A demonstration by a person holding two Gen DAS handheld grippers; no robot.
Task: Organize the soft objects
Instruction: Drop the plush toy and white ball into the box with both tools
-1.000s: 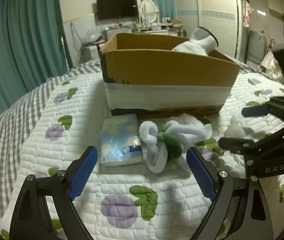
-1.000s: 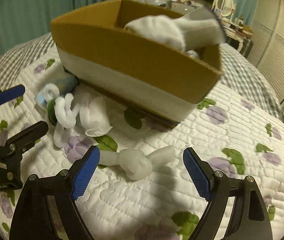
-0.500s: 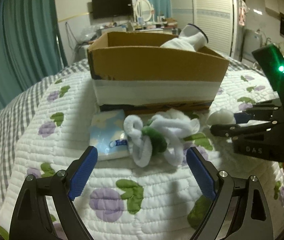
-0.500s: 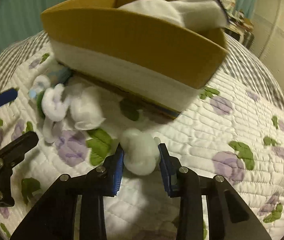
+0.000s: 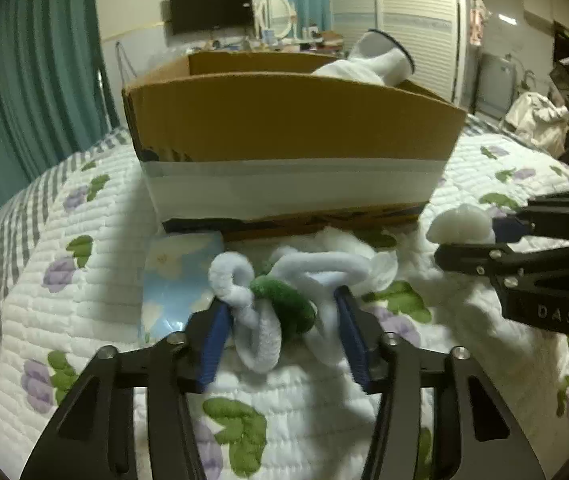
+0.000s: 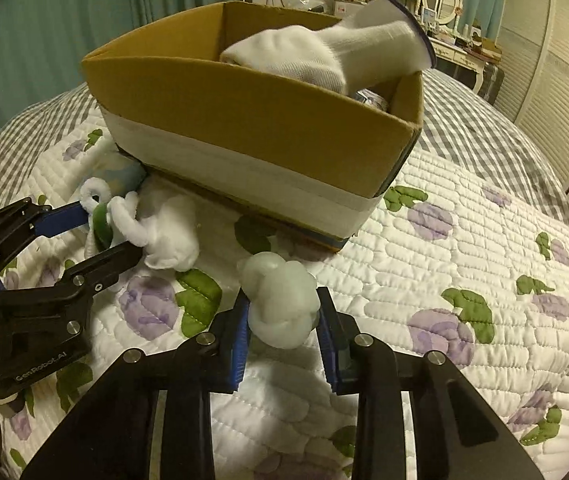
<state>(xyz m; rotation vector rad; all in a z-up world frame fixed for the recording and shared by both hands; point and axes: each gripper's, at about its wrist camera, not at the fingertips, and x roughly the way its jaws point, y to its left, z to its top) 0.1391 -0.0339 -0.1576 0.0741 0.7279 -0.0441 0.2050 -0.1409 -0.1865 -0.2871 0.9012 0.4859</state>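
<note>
Right gripper (image 6: 282, 328): clenched on a white cotton wad (image 6: 280, 304). The pads press both flanks of the wad and dent it, and part of the wad bulges out ahead of the pads. The wad sits low over the quilt (image 6: 444, 248), just in front of the box (image 6: 244, 120); whether it has cleared the quilt cannot be told. The grip takes the wad across its middle, probably so that the soft mass does not slip out during transfer.

Left gripper (image 5: 280, 336): its jaws have just been closing. A tangle of fuzzy white cord (image 5: 256, 320) with a green piece (image 5: 288, 304) lies between them. The blue pads touch the outer loops on both sides and appear to pinch them. The jaws straddle the whole tangle, apparently to gather loops and green piece in one grasp.

A tissue pack (image 5: 172, 280) lies flat beside the tangle, against the box base. More white fluff (image 6: 172, 236) rests just beyond the tangle.

The box stands open-topped on the quilt and holds a white sock (image 6: 324, 52) that overhangs the rim. Judged step: both grasps are being secured before a lift over the near wall.
</note>
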